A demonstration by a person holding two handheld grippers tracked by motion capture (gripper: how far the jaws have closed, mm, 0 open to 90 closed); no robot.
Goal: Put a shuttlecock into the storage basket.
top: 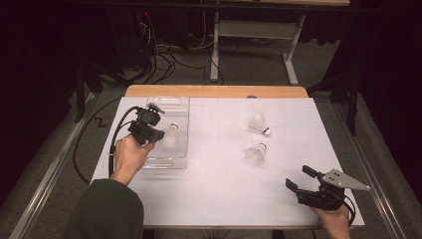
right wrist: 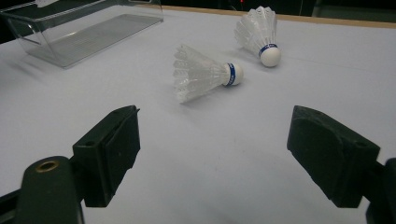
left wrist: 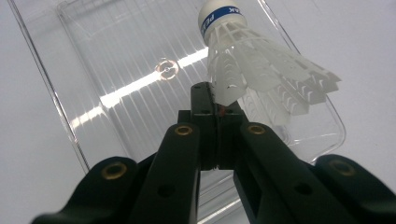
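My left gripper point(left wrist: 215, 100) is shut on the skirt edge of a white shuttlecock point(left wrist: 254, 65) with a blue band, held over the clear plastic box point(left wrist: 116, 60). From above, that gripper point(top: 158, 135) hovers over the box point(top: 180, 107) at the table's left, with the held shuttlecock point(top: 170, 138) inside the box's outline. Two more shuttlecocks lie on the white table: one point(top: 256, 153) near the middle right and one point(top: 260, 123) farther back. My right gripper point(top: 300, 180) stands open near the front right; its view shows both shuttlecocks point(right wrist: 203, 73) point(right wrist: 259, 32) ahead of its jaws.
The white sheet point(top: 224, 189) covers the table, with a wooden edge point(top: 216, 91) at the back. Cables point(top: 117, 132) trail from the left gripper off the left side. Beyond the table are desk legs point(top: 215, 55) and floor wiring.
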